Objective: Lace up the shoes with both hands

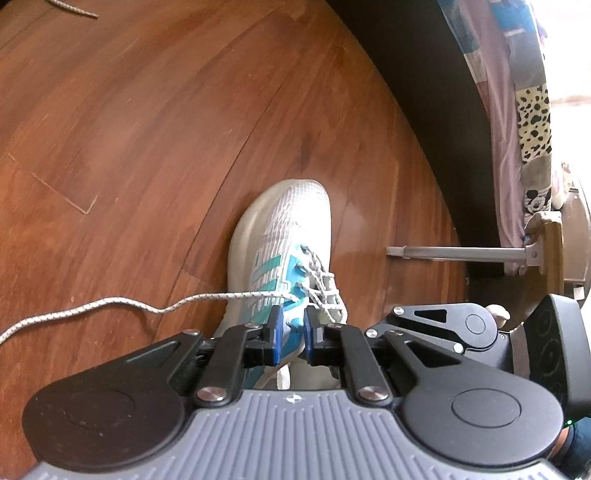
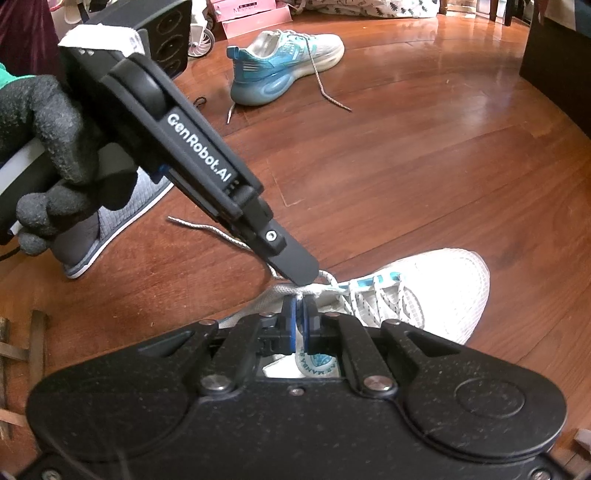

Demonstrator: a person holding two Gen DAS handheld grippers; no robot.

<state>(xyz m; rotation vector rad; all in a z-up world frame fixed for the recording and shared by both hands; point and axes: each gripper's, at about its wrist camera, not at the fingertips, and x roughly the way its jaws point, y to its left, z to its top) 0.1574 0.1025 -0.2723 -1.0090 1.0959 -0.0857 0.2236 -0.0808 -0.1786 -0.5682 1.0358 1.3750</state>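
Observation:
A white and teal sneaker (image 1: 280, 236) lies on the wooden floor, toe pointing away; it also shows in the right wrist view (image 2: 436, 291). Its speckled white lace (image 1: 110, 302) trails left across the floor. My left gripper (image 1: 292, 325) hovers over the eyelet flap, jaws slightly apart with the teal flap between them; in the right wrist view its finger (image 2: 295, 264) touches the laces. My right gripper (image 2: 300, 314) is shut on a white lace strand (image 2: 303, 293) at the shoe's collar.
A second teal sneaker (image 2: 284, 66) with loose laces lies farther off. A grey slipper (image 2: 110, 225) sits at the left. Pink boxes (image 2: 251, 14) stand at the back. A dark bed frame (image 1: 417, 92) and a metal bar (image 1: 454, 254) are right of the shoe.

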